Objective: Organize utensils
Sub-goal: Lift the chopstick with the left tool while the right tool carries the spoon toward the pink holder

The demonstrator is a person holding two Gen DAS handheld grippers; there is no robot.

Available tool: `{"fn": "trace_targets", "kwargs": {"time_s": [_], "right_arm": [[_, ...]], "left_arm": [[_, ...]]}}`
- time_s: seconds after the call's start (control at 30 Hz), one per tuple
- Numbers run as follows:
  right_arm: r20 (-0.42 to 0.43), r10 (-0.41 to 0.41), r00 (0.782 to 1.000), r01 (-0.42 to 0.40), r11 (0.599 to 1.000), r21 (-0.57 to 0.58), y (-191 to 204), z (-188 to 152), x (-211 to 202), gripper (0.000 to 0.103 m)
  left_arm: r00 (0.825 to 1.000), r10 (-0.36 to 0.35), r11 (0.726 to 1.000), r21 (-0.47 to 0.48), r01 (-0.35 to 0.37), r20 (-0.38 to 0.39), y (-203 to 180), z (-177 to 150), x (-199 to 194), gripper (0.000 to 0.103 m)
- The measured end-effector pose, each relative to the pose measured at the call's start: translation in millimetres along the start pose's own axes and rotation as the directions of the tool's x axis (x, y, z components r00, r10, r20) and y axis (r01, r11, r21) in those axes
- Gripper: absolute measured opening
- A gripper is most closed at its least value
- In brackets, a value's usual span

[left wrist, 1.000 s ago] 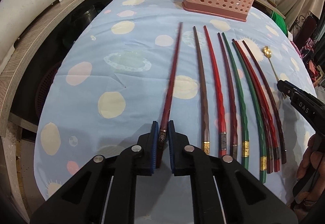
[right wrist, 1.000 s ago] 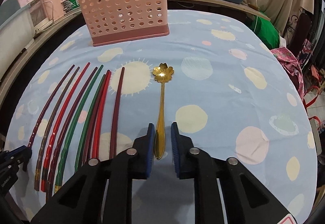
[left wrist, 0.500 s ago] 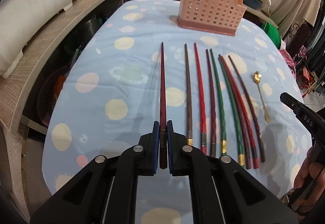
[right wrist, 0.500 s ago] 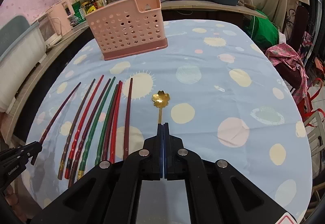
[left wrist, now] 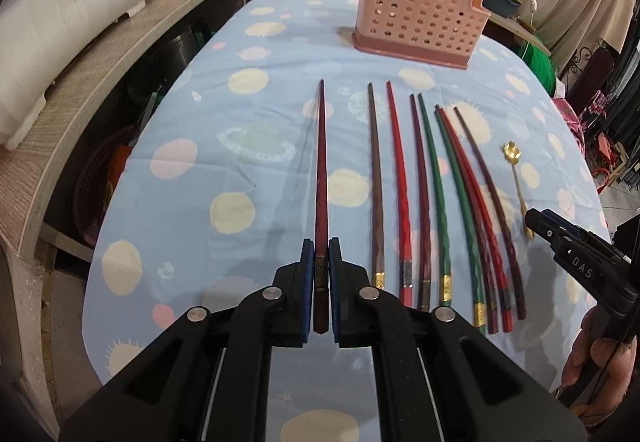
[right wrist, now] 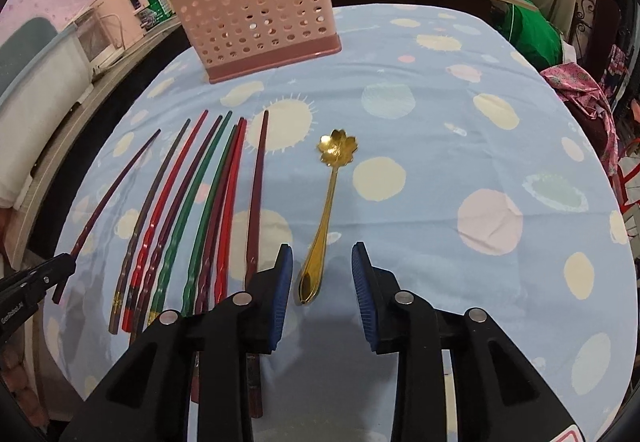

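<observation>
One chopstick (left wrist: 321, 177), dark red, is clamped near its butt end between the blue pads of the left gripper (left wrist: 321, 294), and its tip is pointed toward the far basket (left wrist: 420, 23). Whether the stick is lifted clear of the cloth (left wrist: 192, 145) cannot be told for certain, though a shadow is cast to its left. The right gripper (right wrist: 322, 294) is held with its fingers spread wide and nothing between them; the handle end of the gold spoon (right wrist: 326, 209) is seen lying on the cloth in the gap, closer to the left pad (right wrist: 282, 294), and is not touched.

Seven more chopsticks (left wrist: 436, 201) are laid side by side on the cloth to the right of the held one, tips far and banded ends near; the three at the right of the row are crowded together and partly overlapped. The spoon is placed just right of that row, with its flower-shaped bowl toward the far side.

Nothing can be seen standing in the pink basket, which is set at the far end of the table, well apart from the utensils; its inside is only partly shown through the holes and the notch. The task is therefore judged to be at its very start: one stick is in hand, none is stowed, and eight sticks and the spoon are yet to be carried to the basket.
</observation>
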State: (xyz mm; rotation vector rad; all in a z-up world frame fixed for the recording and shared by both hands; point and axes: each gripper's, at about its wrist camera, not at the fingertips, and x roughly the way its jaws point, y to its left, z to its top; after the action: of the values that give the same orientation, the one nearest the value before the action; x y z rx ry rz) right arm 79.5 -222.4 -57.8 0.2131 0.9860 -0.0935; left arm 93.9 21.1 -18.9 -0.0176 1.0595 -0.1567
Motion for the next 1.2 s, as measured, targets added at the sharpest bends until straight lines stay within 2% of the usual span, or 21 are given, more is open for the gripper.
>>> {"fn": "trace_targets", "kwargs": {"time_s": [0.1, 0.3, 0.6, 0.77, 0.8, 1.03, 1.2], "right_arm": [[0.029, -0.056, 0.998, 0.058, 0.997, -0.057, 6.3, -5.6, -3.5, 0.011], [0.026, -0.030, 0.999, 0.031, 0.999, -0.032, 0.0, -7.6, -14.2, 0.010], [0.121, -0.013, 0.993, 0.013, 1.000, 0.003, -7.5, 7.8, -54.4, 0.010], [0.160, 0.002, 0.987, -0.006, 1.000, 0.026, -13.4, 22.6, -65.6, 0.007], [0.165, 0.008, 0.986, -0.013, 0.999, 0.031, -14.7, 25.7, -66.8, 0.002], [0.187, 0.041, 0.981, -0.050, 0.998, 0.046, -18.5, 42.3, -66.8, 0.002], [0.238, 0.054, 0.970, -0.061, 0.998, 0.025, -15.3, 67.8, -81.3, 0.002]], "left_arm": [[1.000, -0.003, 1.000, -0.006, 0.003, -0.017, 2.6, -5.1, 4.8, 0.007], [0.999, -0.012, 1.000, -0.015, 0.011, -0.031, 6.5, -9.5, 7.3, 0.007], [0.999, -0.047, 0.998, -0.048, 0.047, 0.004, 18.0, -3.5, -13.7, 0.007], [0.996, -0.073, 0.995, -0.062, 0.076, 0.055, 17.0, 14.1, -34.9, 0.007], [0.995, -0.076, 0.995, -0.062, 0.080, 0.068, 16.0, 18.1, -39.3, 0.007], [0.985, -0.081, 0.995, -0.038, 0.088, 0.150, 6.3, 51.1, -65.1, 0.007], [0.979, -0.076, 0.997, -0.019, 0.081, 0.191, 1.4, 85.2, -77.1, 0.007]]}}
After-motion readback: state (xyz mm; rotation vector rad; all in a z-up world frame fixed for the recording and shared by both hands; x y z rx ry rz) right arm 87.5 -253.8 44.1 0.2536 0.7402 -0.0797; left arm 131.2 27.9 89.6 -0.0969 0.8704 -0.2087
